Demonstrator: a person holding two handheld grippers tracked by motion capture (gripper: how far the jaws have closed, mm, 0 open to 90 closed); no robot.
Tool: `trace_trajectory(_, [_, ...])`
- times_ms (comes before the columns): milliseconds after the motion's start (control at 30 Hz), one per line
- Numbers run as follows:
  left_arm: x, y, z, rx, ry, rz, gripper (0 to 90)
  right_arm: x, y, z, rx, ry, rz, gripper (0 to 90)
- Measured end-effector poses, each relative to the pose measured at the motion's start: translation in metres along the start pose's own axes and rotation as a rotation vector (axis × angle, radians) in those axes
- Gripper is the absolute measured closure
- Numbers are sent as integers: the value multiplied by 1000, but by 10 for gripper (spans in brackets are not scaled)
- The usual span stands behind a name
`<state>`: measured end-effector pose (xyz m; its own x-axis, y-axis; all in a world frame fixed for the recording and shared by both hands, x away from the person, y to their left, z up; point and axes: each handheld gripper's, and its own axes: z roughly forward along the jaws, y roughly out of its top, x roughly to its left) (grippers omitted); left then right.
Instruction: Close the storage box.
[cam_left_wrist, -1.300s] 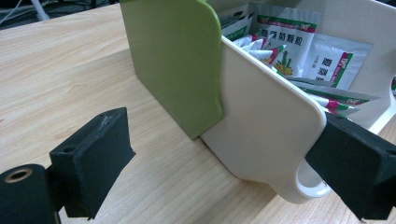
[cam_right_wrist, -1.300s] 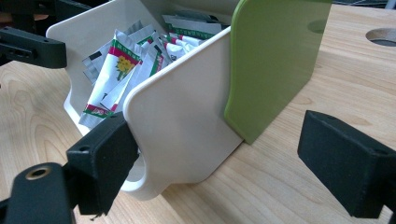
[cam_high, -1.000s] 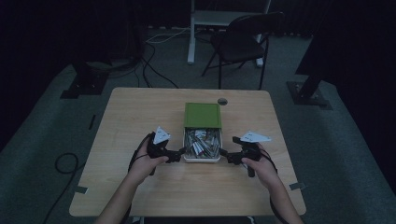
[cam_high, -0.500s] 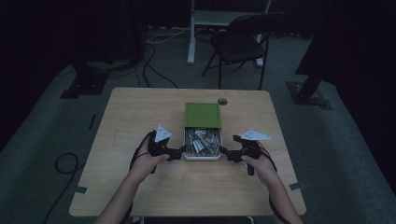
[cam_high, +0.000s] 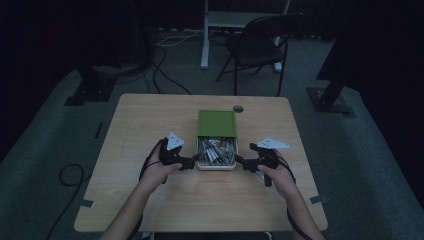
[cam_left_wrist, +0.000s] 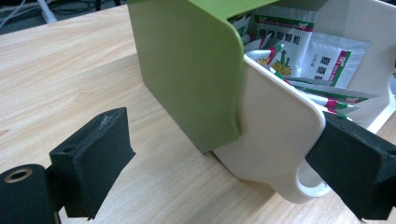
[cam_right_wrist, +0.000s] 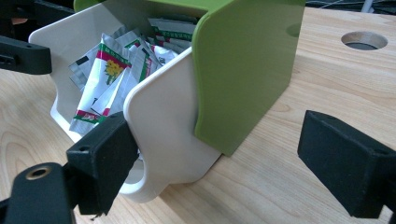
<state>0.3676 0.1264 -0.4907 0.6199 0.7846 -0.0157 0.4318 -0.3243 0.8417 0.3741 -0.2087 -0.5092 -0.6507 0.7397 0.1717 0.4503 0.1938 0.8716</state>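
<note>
Left gripper (cam_left_wrist: 224, 172): I read its jaws as spread wide. One jaw stands clear over bare wood on the outer side of the box; the other sits against the near corner of the white drawer (cam_left_wrist: 275, 140), right at the drawer's looped pull tab. Nothing is pinched between them.

Right gripper (cam_right_wrist: 224, 163): jaws likewise spread. One jaw rests at the drawer's opposite near corner by its pull loop, the other hangs free over the table beside the green sleeve (cam_right_wrist: 247, 70). No grip on anything that I can see.

From the high view, my left gripper (cam_high: 192, 162) sits just left of the drawer (cam_high: 216, 166) and my right gripper (cam_high: 239, 160) just right of it, both hands low on the person's side of the box, forearms coming in from the near edge.

The drawer is slid partway out of the green sleeve (cam_high: 216, 123) toward the person. It is packed with foil sachets (cam_left_wrist: 299, 51), white and silver with red and green bands and a yellow flower print; text on them is too small for me to read.

The box stands near the middle of the wooden table (cam_high: 150, 125). Just beyond its far right corner is a round cable hole (cam_high: 238, 108) in the tabletop. Farther back, past the table, a dark chair (cam_high: 260, 45) stands on the floor, with cables (cam_high: 165, 75) lying off to the left of it.
</note>
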Motion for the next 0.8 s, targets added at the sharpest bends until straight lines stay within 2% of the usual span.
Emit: trace_trajectory(800, [6,7,9,6,30,0,87,-5,6,8,0,-36,34,122])
